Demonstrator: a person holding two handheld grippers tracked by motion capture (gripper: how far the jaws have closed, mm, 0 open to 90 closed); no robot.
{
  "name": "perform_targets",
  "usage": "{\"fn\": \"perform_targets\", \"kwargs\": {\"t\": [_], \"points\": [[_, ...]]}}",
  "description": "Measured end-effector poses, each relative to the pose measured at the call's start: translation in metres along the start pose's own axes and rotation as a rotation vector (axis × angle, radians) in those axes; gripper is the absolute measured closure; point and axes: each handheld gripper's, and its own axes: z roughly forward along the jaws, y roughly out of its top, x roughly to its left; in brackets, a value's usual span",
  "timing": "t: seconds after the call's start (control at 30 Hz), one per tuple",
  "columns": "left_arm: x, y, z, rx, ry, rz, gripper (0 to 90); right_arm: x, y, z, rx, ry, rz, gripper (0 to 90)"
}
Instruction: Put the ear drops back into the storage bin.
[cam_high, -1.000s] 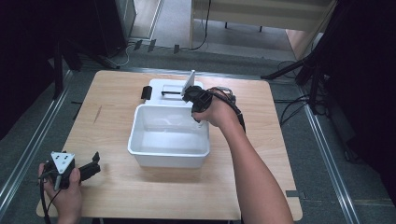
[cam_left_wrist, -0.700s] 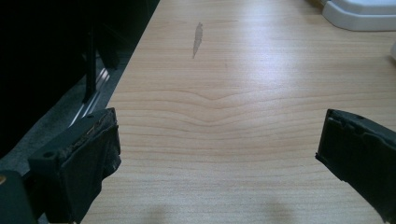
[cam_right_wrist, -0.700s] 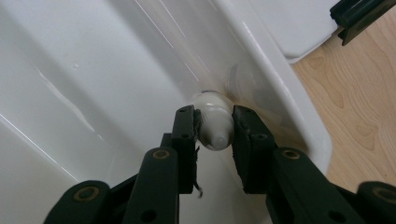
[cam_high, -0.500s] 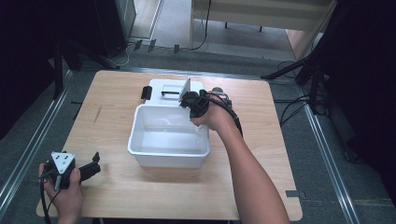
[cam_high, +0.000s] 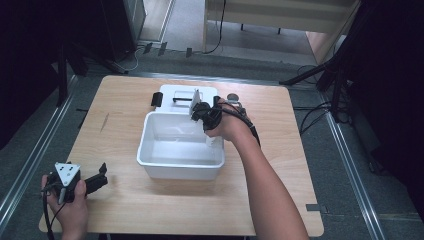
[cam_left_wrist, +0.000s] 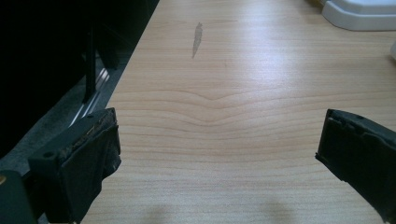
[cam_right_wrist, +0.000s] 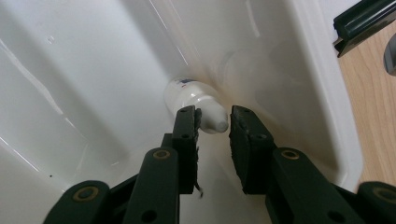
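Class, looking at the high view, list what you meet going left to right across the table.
left gripper → white bin → right gripper → round grey object

A light wooden table (cam_high: 125, 100) carries the things, with a short grey smear (cam_left_wrist: 197, 39) on its left part. A white plastic tub (cam_high: 165, 160) stands on it near the middle, and just behind the tub lies a white lid (cam_high: 185, 92) with a black clip (cam_high: 157, 99) at its left edge. A small round grey thing (cam_high: 233, 97) lies just right of the lid.
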Motion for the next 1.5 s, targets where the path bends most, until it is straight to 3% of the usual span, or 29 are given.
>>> {"fn": "perform_targets", "kwargs": {"t": [0.17,0.4,0.73,0.83,0.97,1.03,1.1,1.27,1.37,1.5], "points": [[0.0,0.0,0.0,0.0,-0.001,-0.001,0.0,0.0,0.001,0.0,0.008,0.011,-0.003,70.4],[0.0,0.0,0.0,0.0,-0.001,-0.003,0.0,-0.004,-0.002,-0.007,-0.029,0.084,0.028,56.8],[0.0,0.0,0.0,0.002,0.0,0.003,0.0,-0.015,-0.01,-0.046,-0.155,0.168,0.161,37.4],[0.0,0.0,0.0,0.003,-0.001,0.006,0.0,-0.017,-0.016,-0.056,-0.174,0.144,0.191,28.9],[0.0,0.0,0.0,0.003,-0.001,0.003,0.0,-0.022,-0.025,-0.065,-0.18,0.113,0.275,12.2],[0.0,0.0,0.0,0.001,0.0,0.003,0.0,-0.027,-0.032,-0.068,-0.209,0.085,0.299,9.5],[0.0,0.0,0.0,0.002,0.0,0.003,0.0,-0.032,-0.04,-0.07,-0.236,0.085,0.332,0.0],[-0.001,0.0,0.0,0.002,0.001,0.002,0.0,-0.046,-0.064,-0.071,-0.3,0.09,0.45,0.0],[-0.001,0.0,0.0,0.004,0.001,0.004,0.0,-0.048,-0.075,-0.068,-0.323,0.07,0.465,0.0],[0.0,0.0,0.0,0.004,0.001,0.004,0.0,-0.052,-0.105,-0.055,-0.397,0.058,0.516,0.0]]}}
